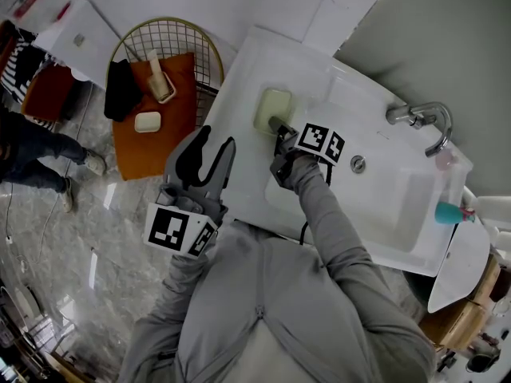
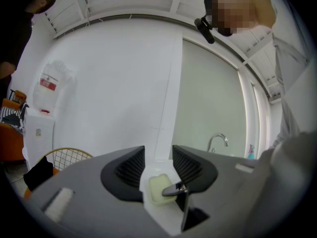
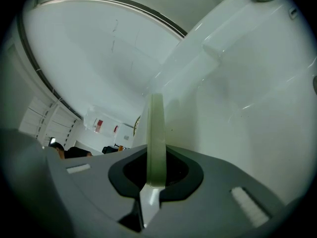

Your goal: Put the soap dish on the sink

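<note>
Green soap dish (image 1: 273, 112) lies flat at the sink (image 1: 239, 130) rim, long side twelve-to-six (nearly). Right gripper (image 1: 280, 127) pinches its six o'clock edge; left gripper (image 1: 207, 156) jaws spread, empty.

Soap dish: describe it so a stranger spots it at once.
Find the white sink. At its rim corner far from the tap is a pale green soap dish. The right gripper pinches it; the cream bar lies in the basket.
</note>
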